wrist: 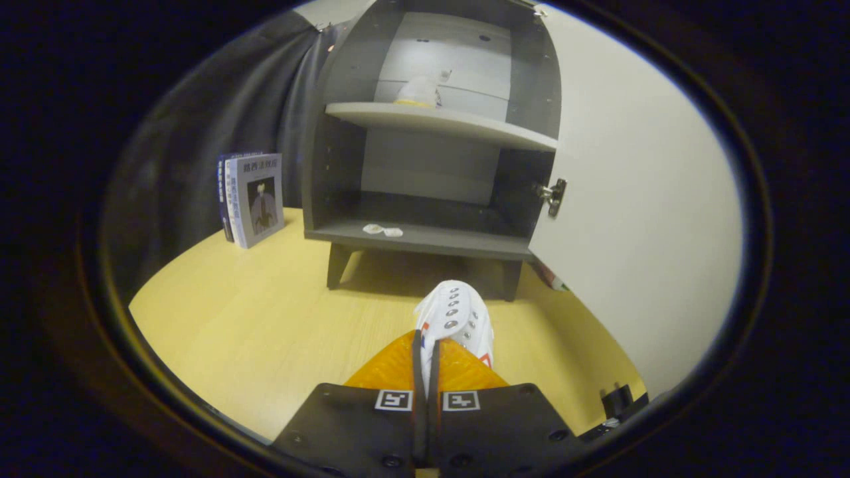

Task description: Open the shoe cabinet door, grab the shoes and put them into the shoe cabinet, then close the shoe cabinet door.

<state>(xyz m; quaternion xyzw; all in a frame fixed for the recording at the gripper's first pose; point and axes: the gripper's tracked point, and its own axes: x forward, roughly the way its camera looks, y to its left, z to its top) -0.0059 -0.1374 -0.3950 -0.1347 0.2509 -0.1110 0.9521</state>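
I have the white shoe (pixel 455 318) clamped between my fingers (pixel 426 348), held above the desk (pixel 265 318) just short of the shoe cabinet (pixel 425 236). Its door (pixel 637 199) already stands open; stowing and closing remain.

Warm, fairly dim indoor light falls from above, leaving the open cabinet door (pixel 637 199) bright and even, the cabinet's (pixel 431 153) lower compartment and the worktop (pixel 265 318) beneath it in soft shadow, while fisheye distortion bows straight edges and the rim darkens and softens.
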